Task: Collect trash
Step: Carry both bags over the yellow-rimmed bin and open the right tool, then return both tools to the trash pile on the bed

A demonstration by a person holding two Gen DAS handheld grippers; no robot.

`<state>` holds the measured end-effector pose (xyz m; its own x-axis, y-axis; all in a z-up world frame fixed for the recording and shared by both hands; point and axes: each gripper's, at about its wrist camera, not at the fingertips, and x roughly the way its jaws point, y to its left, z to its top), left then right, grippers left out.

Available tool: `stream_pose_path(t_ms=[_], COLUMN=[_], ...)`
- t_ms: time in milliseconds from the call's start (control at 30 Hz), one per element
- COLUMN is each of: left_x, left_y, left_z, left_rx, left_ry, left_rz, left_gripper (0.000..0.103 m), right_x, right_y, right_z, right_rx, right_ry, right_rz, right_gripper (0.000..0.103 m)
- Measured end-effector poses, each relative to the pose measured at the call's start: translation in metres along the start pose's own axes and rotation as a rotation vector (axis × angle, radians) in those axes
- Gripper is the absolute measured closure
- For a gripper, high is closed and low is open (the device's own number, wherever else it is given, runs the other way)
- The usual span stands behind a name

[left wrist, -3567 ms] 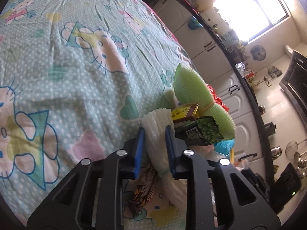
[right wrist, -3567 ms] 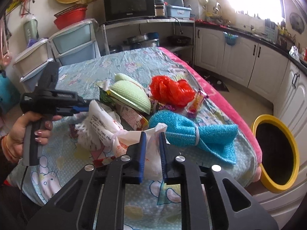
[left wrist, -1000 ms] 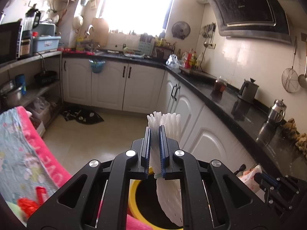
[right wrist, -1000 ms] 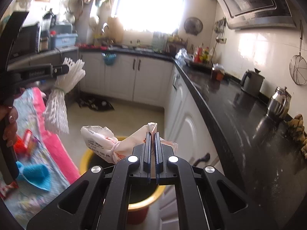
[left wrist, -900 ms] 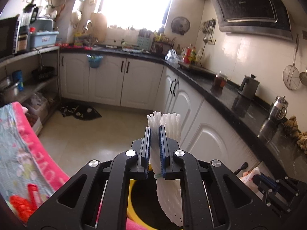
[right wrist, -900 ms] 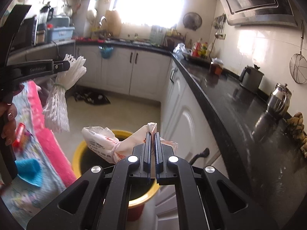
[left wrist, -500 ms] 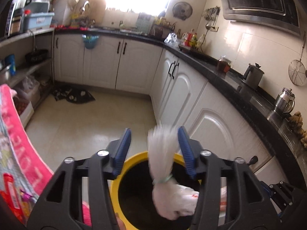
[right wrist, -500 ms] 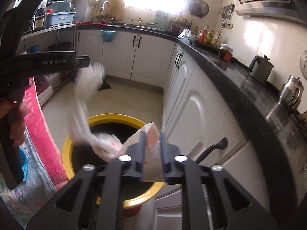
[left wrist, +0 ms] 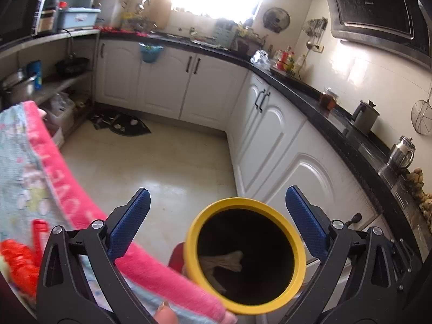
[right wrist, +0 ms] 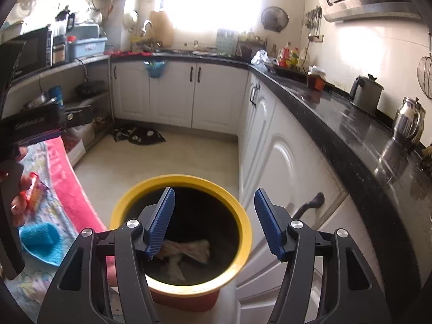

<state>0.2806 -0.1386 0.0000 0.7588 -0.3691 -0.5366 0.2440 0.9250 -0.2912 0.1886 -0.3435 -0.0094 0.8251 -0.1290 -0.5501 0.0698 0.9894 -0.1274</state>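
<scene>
Nearest in each wrist view are the tools themselves. The left gripper (left wrist: 215,203) is spread wide, its ribbed blue pads (left wrist: 131,224) far apart and still opening, with nothing between them; a second ago they pinched a white fringed bundle. The right gripper (right wrist: 213,220) stands about half spread and is also opening, empty where it earlier clamped a crumpled white bag. Both are matte black frames with bright screw heads.

Just below them sits the trash bin (right wrist: 118,210), a round tub with a thick, glossy yellow rim and a dark inside, with a red base showing at its near side. The dropped trash (right wrist: 186,251) now lies at its bottom: pale, crumpled, soft-looking pieces, dim in the shadow. So this round of collecting looks finished, and both hands are free for more.

To the left, the table edge is draped in a soft cloth (left wrist: 16,172), pale blue print with a pink band. On it remain a rolled blue towel (right wrist: 37,236) and something crinkled and red (left wrist: 16,256), which may be trash yet to fetch.

Farther off lie pale smooth floor tiles (left wrist: 151,167), white panelled cabinets (left wrist: 162,81) under a polished black countertop (right wrist: 351,137), and a glaring window.
</scene>
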Motion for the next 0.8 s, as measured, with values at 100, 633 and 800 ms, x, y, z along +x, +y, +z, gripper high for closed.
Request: stream_pose_path(t_ms=[100,633,800], left_x=[-0.027,-0.127,-0.161], left_y=[0.008,0.062,0.080], left_z=[-0.003,-0.026,-0.033], left_rx=[0.019,-0.022,-0.025], left_ry=[-0.034,-0.121,-0.159], left_rz=[0.033,0.164,0.218], left_gripper=[0.011,0.011,0.011], right_x=[-0.017,-0.073,-0.087], right_y=[0.005,0.043,0.062], right_z=[0.005,0.020,0.022], right_rx=[0.013,-0.010,-0.019], right_ry=[-0.045,-0.151,-0.164], right_rz=[0.021,0.145,0.221], right_gripper=[0.033,0.023,0.023])
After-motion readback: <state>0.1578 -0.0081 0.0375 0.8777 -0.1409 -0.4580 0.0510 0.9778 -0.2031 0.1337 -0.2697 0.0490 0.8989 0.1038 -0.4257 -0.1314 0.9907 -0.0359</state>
